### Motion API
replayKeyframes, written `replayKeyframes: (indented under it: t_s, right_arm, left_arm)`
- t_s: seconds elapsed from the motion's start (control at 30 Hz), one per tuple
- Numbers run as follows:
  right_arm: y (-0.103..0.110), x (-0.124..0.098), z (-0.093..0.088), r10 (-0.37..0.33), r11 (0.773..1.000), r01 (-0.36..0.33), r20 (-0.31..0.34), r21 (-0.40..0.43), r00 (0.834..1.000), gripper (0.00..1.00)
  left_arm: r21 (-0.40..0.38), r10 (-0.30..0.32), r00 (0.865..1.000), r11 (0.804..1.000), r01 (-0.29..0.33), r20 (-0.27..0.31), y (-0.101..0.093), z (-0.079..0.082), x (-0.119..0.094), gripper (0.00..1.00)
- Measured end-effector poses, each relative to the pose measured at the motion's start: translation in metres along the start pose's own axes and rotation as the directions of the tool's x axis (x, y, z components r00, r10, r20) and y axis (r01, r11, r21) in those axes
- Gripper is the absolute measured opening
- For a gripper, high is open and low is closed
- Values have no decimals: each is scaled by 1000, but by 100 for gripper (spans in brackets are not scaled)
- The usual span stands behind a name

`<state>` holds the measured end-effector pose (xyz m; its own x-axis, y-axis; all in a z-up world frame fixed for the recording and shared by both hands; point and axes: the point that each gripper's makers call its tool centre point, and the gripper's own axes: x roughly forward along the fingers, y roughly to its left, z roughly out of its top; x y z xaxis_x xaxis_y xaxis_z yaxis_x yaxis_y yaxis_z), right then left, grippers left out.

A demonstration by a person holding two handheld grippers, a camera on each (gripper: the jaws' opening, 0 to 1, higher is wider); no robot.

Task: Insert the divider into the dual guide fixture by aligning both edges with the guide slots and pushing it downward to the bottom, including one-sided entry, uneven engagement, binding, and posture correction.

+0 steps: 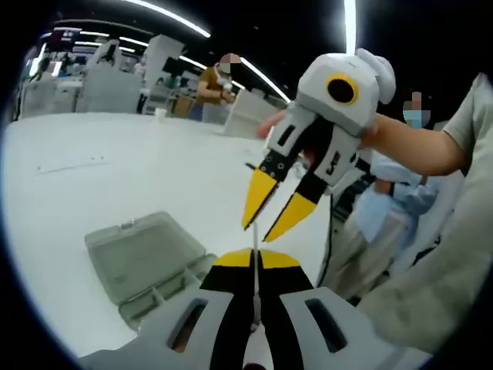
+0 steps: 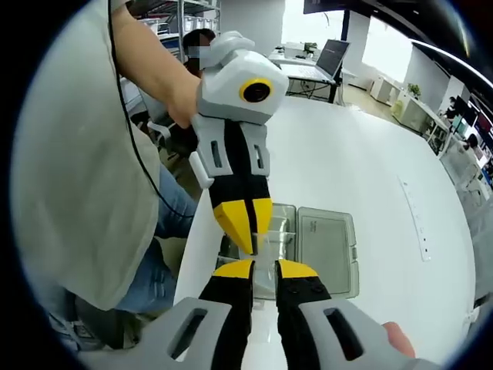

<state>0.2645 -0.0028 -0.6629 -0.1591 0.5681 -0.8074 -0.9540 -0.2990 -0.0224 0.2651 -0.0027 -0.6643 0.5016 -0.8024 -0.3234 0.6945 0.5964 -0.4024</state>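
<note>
Left gripper view: left gripper (image 1: 253,260) at bottom, yellow tips pressed together on edge of thin clear divider (image 1: 253,289), seen edge-on as pale line running up between tips. Right gripper (image 1: 267,212) entering from upper right, held in a hand (image 1: 269,123); tips a little apart, just beside top of the divider edge; contact can't be judged here. Grey clear-plastic case (image 1: 150,262) w/ lid open on white table (image 1: 115,169), below-left of grippers. In bkgd two people at far benches, one more standing at right by table edge, plus operator's sleeve at far right.

Right gripper view: right gripper (image 2: 264,268) at bottom, tips apart w/ clear gap; divider (image 2: 263,245) faintly visible as clear sheet in that gap, cannot tell whether pads touch it. Left gripper (image 2: 248,235) coming down from above, tips closed to a point on the sheet's upper edge. Case (image 2: 327,243) directly behind/below, two halves side by side, well inside the table (image 2: 370,169). Laptop (image 2: 333,55) at far end of table. Fingertip (image 2: 398,337) at lower right.

Count: 2 grippers, 1 divider, 1 case, 1 laptop.

Divider held off the table over the case, not in any slot.
</note>
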Motion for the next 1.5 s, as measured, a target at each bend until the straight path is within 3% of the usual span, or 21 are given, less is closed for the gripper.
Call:
replayKeyframes:
  t_s: [0.07, 0.87, 1.5]
  right_arm:
    - [1, 1, -1, 18, 1000, -18, -1, 4, 1000, 4]
    - [13, 8, -4, 114, 993, -113, -22, 30, 993, 0]
    - [21, 8, -5, 131, 991, -129, -40, 39, 991, 0]
  left_arm:
    - [39, -4, 1000, 999, 5, -14, -1, -1, 1, 0]
    - [165, -35, 999, 985, 41, -39, -7, -8, 1, 0]
    - [203, -40, 998, 978, 51, -56, -8, -13, 3, 1]
